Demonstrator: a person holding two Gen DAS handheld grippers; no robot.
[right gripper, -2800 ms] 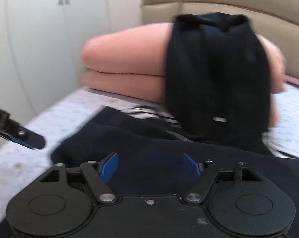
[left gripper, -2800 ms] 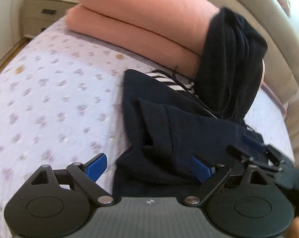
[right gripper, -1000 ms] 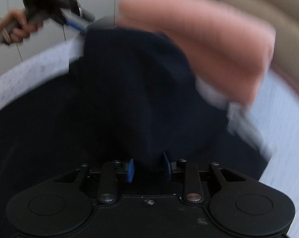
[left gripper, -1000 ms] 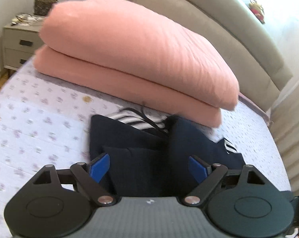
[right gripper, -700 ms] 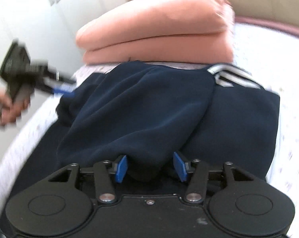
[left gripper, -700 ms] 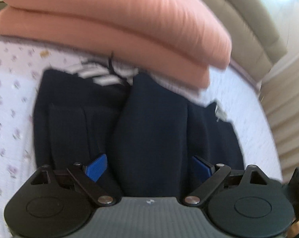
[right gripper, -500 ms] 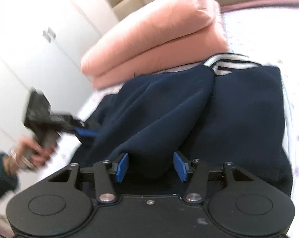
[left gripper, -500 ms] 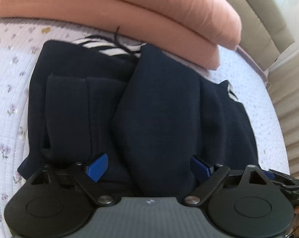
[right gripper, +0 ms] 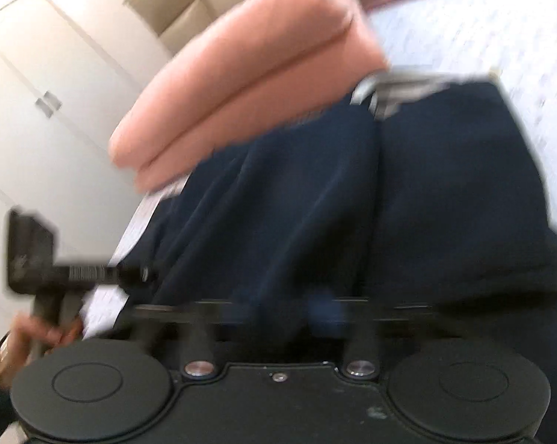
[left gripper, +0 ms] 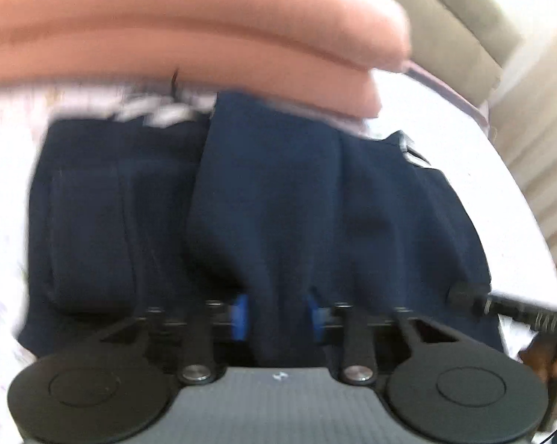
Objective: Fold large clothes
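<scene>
A dark navy garment (left gripper: 278,203) with a striped waistband lies partly folded on the bed, its near edge bunched. My left gripper (left gripper: 276,316) is shut on a fold of its near edge. In the right wrist view the same navy garment (right gripper: 352,203) fills the middle, and my right gripper (right gripper: 289,314) is closed down on its near edge; the image is blurred. The left gripper also shows in the right wrist view (right gripper: 93,273), held by a hand at the garment's left side.
Two stacked pink pillows (left gripper: 189,33) lie just behind the garment, also seen in the right wrist view (right gripper: 249,85). A beige padded headboard (left gripper: 445,26) stands behind them. The floral bedsheet (right gripper: 500,37) spreads around. White wardrobe doors (right gripper: 49,103) stand at left.
Both grippers have closed onto the garment's near edge; the left was wide open before. The cameras moved in closer and both views are blurred by motion.
</scene>
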